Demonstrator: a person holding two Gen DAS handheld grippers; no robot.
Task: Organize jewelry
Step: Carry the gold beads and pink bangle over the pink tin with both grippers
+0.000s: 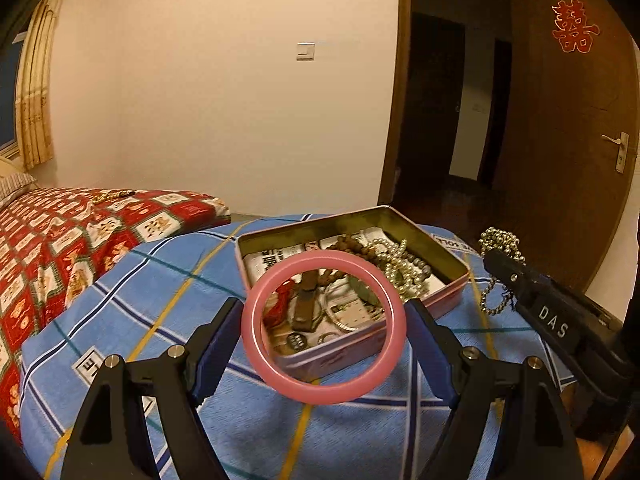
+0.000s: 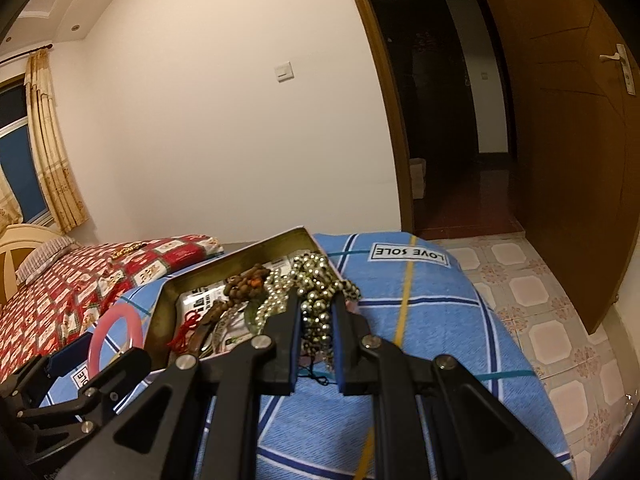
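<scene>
Two loads hover by the open pink metal tin [image 1: 400, 308] on the bed: left hand-held gripper [image 1: 324, 334] spans a pink round bangle [image 1: 323, 392], right hand-held gripper [image 2: 316, 320] pinches a silvery bead strand [image 2: 316, 280] (dangling loops could snag the rim)

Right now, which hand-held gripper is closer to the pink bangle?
Left. The left hand-held gripper holds the pink bangle between its wide-set fingers. The right hand-held gripper is off to the bangle's right, shut on a string of metallic beads.
</scene>
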